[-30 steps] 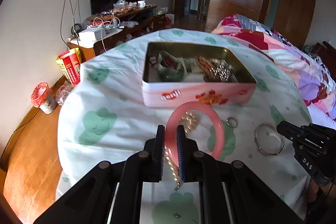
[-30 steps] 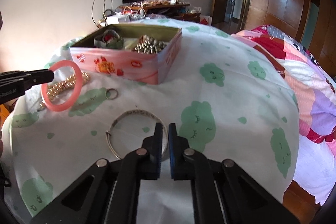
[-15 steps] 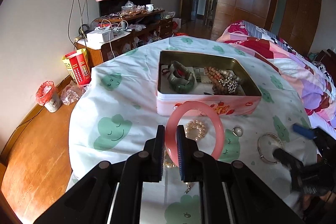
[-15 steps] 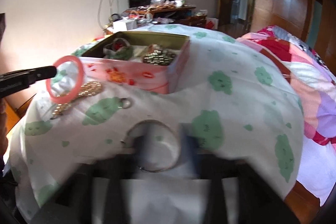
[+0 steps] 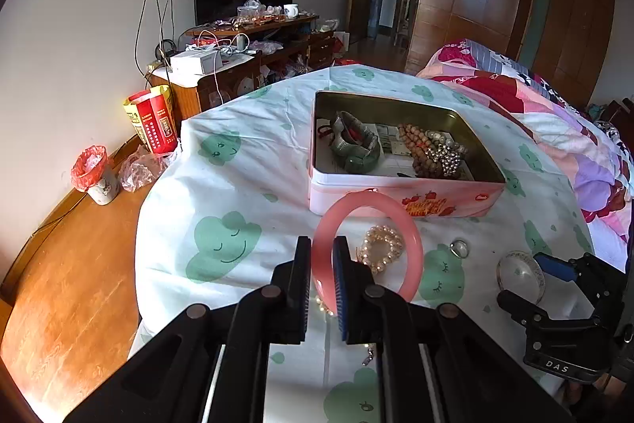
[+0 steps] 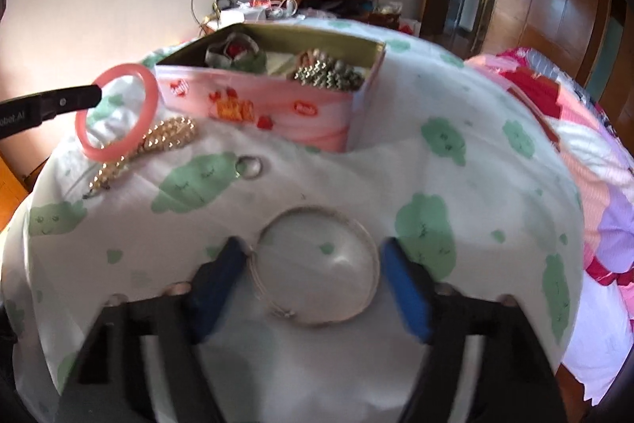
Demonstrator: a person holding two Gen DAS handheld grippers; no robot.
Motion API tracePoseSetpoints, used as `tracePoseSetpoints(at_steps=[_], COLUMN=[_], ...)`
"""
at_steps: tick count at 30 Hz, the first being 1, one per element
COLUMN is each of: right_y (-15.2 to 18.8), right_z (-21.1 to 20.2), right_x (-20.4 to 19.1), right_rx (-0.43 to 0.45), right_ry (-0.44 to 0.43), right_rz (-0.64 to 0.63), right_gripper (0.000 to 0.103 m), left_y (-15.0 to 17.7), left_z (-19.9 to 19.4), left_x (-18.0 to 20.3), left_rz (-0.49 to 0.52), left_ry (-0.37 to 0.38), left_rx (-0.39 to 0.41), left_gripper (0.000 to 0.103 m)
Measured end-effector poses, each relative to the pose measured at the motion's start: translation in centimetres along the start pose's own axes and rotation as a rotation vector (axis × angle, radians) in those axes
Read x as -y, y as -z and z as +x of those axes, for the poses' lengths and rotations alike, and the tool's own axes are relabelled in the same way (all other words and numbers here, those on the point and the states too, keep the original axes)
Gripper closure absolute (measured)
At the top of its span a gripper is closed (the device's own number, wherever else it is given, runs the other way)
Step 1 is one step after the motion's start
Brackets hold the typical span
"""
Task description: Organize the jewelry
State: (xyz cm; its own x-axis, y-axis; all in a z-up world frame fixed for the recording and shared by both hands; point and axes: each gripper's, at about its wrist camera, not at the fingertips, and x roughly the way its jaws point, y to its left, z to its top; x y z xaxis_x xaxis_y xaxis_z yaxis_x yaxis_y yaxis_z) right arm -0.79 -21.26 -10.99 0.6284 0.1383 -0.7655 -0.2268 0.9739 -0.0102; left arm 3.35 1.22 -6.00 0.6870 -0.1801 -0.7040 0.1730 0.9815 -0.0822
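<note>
Pink bangle [image 5: 366, 244] pinched in left gripper [image 5: 321, 280], pearl bracelet [image 5: 382, 248] beneath, tin [image 5: 400, 191] beyond

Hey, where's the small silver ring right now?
The small silver ring lies on the sheet in front of the pink tin, between the pearl bracelet and the thin silver bangle.

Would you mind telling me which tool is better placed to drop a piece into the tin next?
Left. The left tool already grips the pink bangle just before the tin; the right tool is open around the silver bangle.
</note>
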Motion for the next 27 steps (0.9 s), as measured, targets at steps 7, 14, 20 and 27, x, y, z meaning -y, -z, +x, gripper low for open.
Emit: tracePoseSetpoints(at_steps=[7,14,20,27], right_y=[0.0,-2.3,-5.8,-9.1], right_z=[-1.2,-3.1,-3.4,-3.3], right_x=[-0.5,-0.6,-0.1,0.3], right_rx=[0.050,0.126,0.167,0.207], right_ry=[0.021,0.062,0.074,0.082], right_rz=[-0.029,-0.049,-0.050,-0.050], right_gripper=[0.032,0.032,0.032,0.032], left_y=[-0.3,-2.5,-5.0,-8.2], left_z=[-0.3,-1.5,-2.6,-1.8], left_x=[0.3,0.8,1.4,1.9], left_rz=[0.015,0.033,0.056,0.081], left_ry=[-0.016,-0.031,-0.031,-0.057], left_rx=[0.022,0.063,0.110,0.141], left_gripper=[0.093,0.093,0.093,0.093])
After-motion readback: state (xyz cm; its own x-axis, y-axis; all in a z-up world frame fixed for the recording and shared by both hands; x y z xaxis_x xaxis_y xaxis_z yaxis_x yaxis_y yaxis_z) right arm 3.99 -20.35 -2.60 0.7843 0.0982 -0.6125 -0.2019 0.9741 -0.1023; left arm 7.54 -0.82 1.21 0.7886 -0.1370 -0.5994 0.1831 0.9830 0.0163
